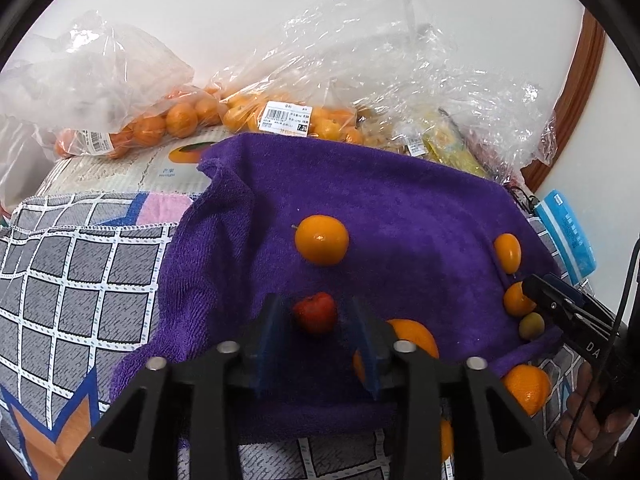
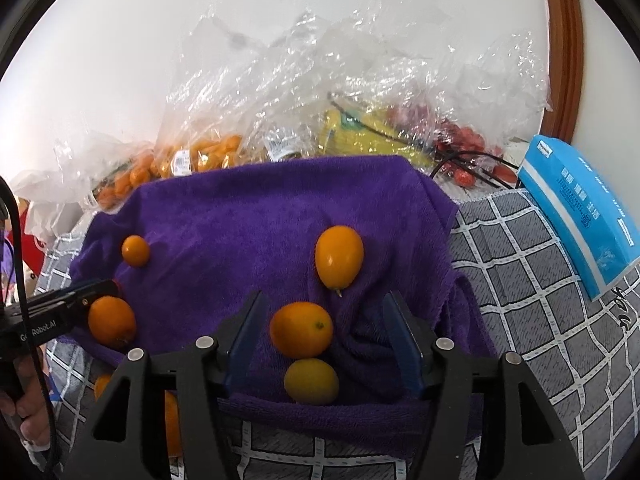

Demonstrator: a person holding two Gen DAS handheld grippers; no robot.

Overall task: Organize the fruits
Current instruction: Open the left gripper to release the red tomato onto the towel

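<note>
- My left gripper (image 1: 316, 314): jaws narrow, bracketing the small red fruit (image 1: 315, 312) at lower centre, apparently for pickup; contact unclear.
- My right gripper (image 2: 325, 322): jaws wide, straddling the orange kumquat (image 2: 301, 330), lower centre.
- Purple towel (image 1: 400, 200): keeps loose fruit from rolling, I judge.

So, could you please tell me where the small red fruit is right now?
In the left wrist view, the small red fruit lies on the purple towel, between the open left gripper's blue fingers, below the round orange fruit.

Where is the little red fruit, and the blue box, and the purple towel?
red fruit (image 1: 315, 312), left wrist view, middle of its front.
blue box (image 2: 584, 216), right wrist view, middle of its printed face.
purple towel (image 2: 256, 208), right wrist view, a bare patch near its far edge.
</note>
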